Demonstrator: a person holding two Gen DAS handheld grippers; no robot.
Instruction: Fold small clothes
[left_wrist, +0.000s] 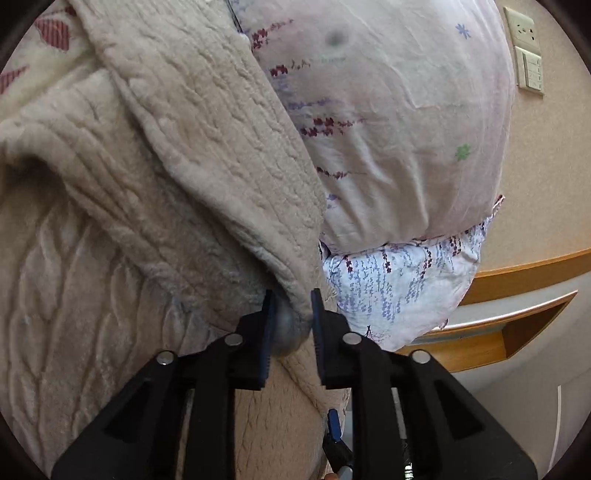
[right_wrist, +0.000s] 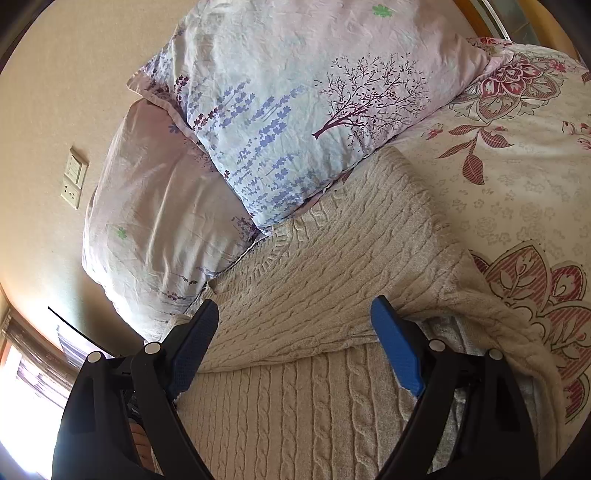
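The beige cable-knit sweater (right_wrist: 314, 280) is half folded on the bed; left hand-held gripper (left_wrist: 293, 319) loosely spread around its edge, right hand-held gripper (right_wrist: 295, 347) wide apart, empty.

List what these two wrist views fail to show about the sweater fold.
- Left wrist view: the sweater fills the frame, so its outline is cut off; whether the left gripper pads press the fabric edge between the jaws is unclear.
- Right wrist view: the sweater's near part runs off the bottom edge, behind the open right gripper.
- The sweater's far end is hidden by the pillows.
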